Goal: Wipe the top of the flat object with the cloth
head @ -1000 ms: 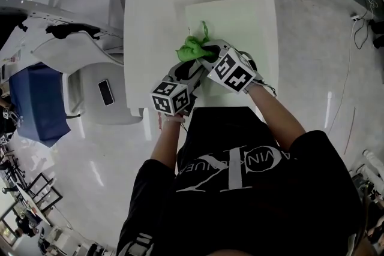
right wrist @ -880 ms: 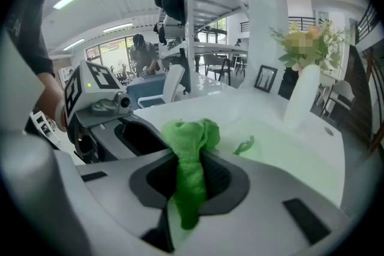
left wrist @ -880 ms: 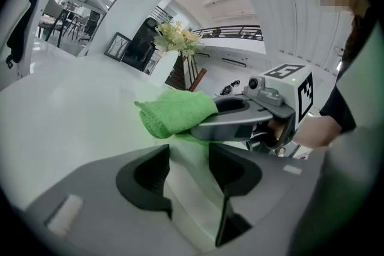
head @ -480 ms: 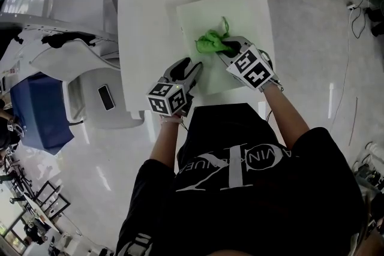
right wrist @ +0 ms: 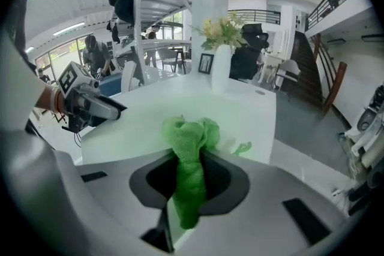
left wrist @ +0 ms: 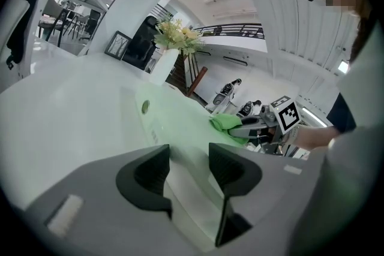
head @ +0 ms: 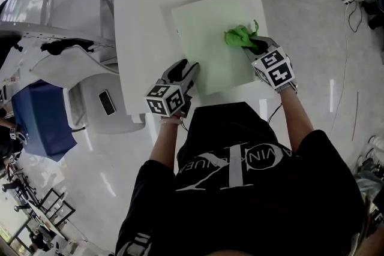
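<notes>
Head view | right gripper [head: 252, 43] clamps cloth [head: 237, 36] | on flat object [head: 201, 39]

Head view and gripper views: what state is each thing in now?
flat object, lying flat on the table
cloth, bunched, on the flat object's right side
right hand-held gripper, shut on the cloth
left hand-held gripper, jaws apart at the flat object's near left corner
vase, upright

Left gripper [left wrist: 189, 159] jaws wide apart over near edge of pale green board [left wrist: 180, 117]. Far side: right gripper [left wrist: 243, 129] holds green cloth [left wrist: 225, 122] on board.
</notes>
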`<state>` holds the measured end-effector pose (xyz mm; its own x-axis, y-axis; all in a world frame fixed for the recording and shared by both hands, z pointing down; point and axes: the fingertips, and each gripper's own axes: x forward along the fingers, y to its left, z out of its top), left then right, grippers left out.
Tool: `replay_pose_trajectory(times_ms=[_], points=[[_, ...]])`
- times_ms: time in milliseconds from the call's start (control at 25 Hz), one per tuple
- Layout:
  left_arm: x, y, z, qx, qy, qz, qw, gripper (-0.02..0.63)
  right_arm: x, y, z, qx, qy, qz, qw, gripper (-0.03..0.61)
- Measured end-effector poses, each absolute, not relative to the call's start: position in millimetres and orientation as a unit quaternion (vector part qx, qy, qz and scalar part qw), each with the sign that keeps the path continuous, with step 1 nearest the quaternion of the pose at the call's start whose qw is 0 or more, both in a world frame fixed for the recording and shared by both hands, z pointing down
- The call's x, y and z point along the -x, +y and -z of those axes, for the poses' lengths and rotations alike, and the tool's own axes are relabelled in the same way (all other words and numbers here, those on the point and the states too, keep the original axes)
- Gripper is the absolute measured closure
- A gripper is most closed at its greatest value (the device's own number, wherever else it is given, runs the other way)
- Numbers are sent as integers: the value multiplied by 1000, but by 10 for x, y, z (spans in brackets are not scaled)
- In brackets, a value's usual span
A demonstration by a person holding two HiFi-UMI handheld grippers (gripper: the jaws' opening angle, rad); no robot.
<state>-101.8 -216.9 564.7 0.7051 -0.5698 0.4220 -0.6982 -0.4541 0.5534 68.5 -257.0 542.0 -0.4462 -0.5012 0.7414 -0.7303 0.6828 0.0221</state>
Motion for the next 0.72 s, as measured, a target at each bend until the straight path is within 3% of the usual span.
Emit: replay_pose_trajectory(times_ms=[400, 720], points=[[1014, -2175, -5657, -849, -375, -79, 363, 399, -902, -2610, -5404, -444, -817, -228, 288, 518], [977, -2089, -5583, -866, -354, -62, 347, 397, -514, -2349, -5206, -442, -841, -179, 257, 518]])
